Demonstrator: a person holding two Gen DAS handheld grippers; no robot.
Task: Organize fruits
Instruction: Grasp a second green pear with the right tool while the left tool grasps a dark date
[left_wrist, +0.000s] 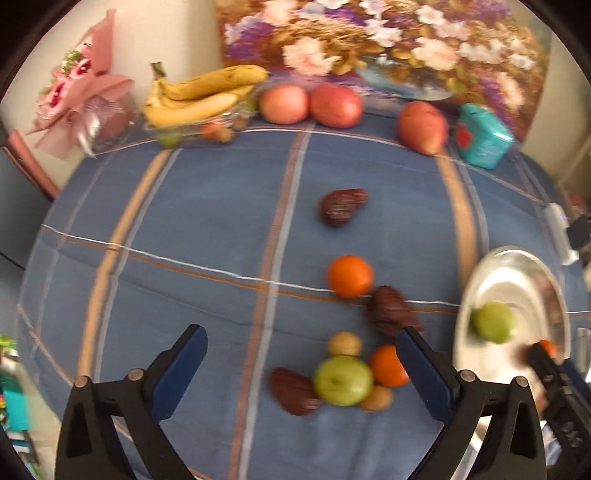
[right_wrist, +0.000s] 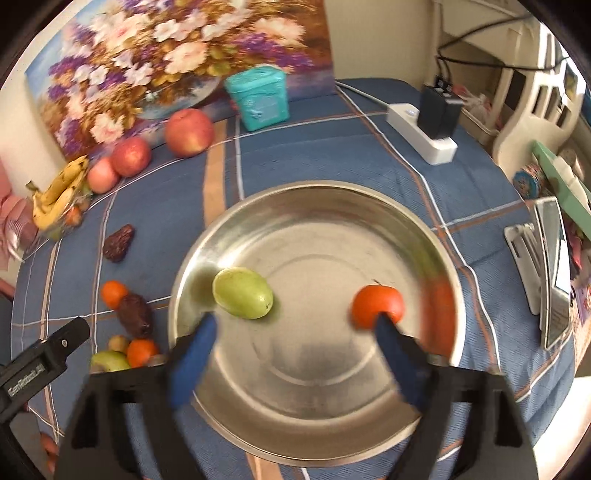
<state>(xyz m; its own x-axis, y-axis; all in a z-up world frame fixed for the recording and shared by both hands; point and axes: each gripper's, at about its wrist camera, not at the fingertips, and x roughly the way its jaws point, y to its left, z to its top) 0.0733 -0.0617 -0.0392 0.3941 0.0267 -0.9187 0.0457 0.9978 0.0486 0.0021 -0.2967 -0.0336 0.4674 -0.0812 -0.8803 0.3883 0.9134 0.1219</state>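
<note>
A steel bowl (right_wrist: 325, 206) sits on the blue checked cloth and holds a green fruit (right_wrist: 242, 292) and an orange (right_wrist: 376, 305). My right gripper (right_wrist: 295, 328) is open over the bowl, its right finger just in front of the orange. My left gripper (left_wrist: 301, 347) is open above a cluster on the cloth: a green apple (left_wrist: 342, 380), an orange (left_wrist: 388, 365), two small tan fruits (left_wrist: 344, 343) and a dark date (left_wrist: 293, 391). Another orange (left_wrist: 349, 276) and two more dates (left_wrist: 388, 310) lie farther out. The bowl also shows in the left wrist view (left_wrist: 517, 266).
Bananas (left_wrist: 199, 96) and three red apples (left_wrist: 284, 103) line the back by a flower painting. A teal tin (right_wrist: 258, 98), a power strip with a charger (right_wrist: 424, 129) and a pink bouquet (left_wrist: 77, 107) are around the edges. A phone on a stand (right_wrist: 550, 266) is at the right.
</note>
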